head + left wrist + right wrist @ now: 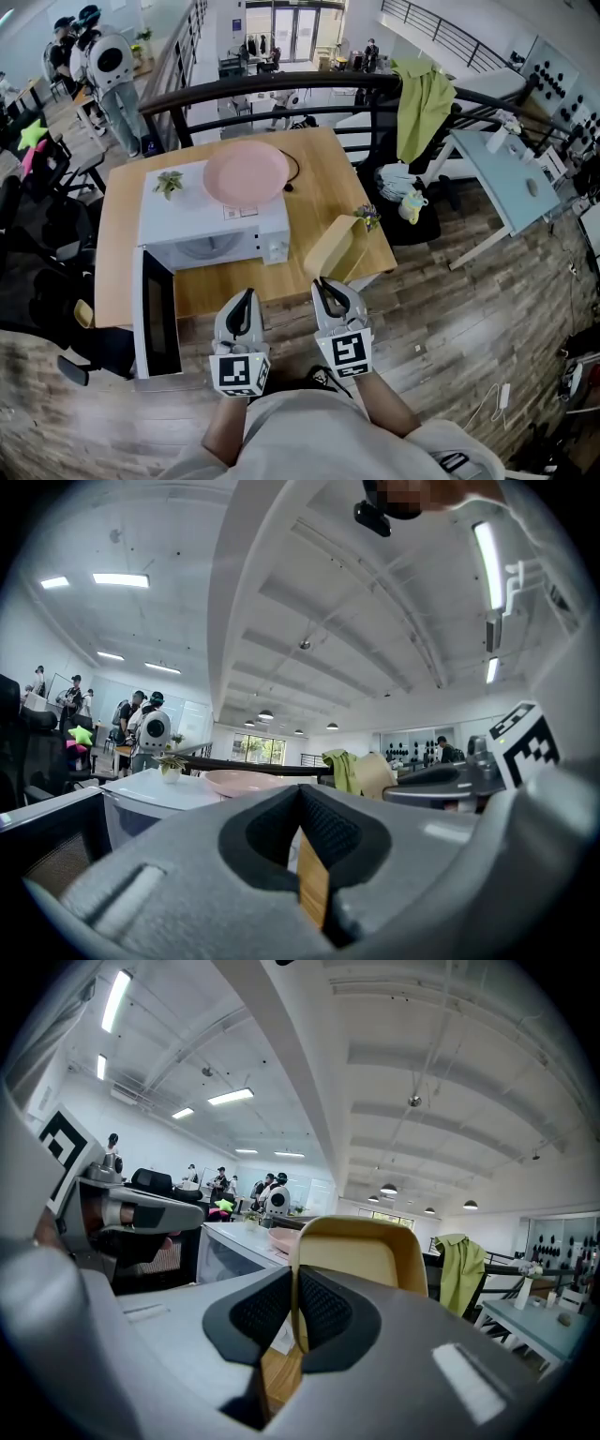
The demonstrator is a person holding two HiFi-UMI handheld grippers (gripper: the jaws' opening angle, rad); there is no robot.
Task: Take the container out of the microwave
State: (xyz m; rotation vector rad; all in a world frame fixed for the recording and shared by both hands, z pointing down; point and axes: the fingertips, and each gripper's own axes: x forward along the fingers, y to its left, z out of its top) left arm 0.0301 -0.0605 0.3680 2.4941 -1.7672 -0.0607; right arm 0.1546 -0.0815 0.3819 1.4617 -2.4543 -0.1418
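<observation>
Closest to me, my left gripper (246,296) has its pads pressed together with nothing between them; in the left gripper view (300,803) only a sliver of wooden tabletop shows below the closed tips. Just beside it, my right gripper (323,282) is pinching the pale yellow container (336,246) by its rim. The right gripper view (295,1286) shows the thin wall caught between the two dark pads, with the rest of the container (361,1255) rising beyond them. The container is outside the microwave (187,223), tilted over the front right part of the wooden table (319,192) and just right of the oven. The microwave door (157,323) hangs wide open at the near left, swung out past the table edge. On top of the white oven sit a pink plate (246,173) and a small potted plant (170,182). A little bunch of flowers (367,217) stands near the table's right edge, close to the container. Beyond the table runs a dark railing (281,89) with a green cloth (422,103) draped over it, and several people (103,66) stand far off at the upper left.
</observation>
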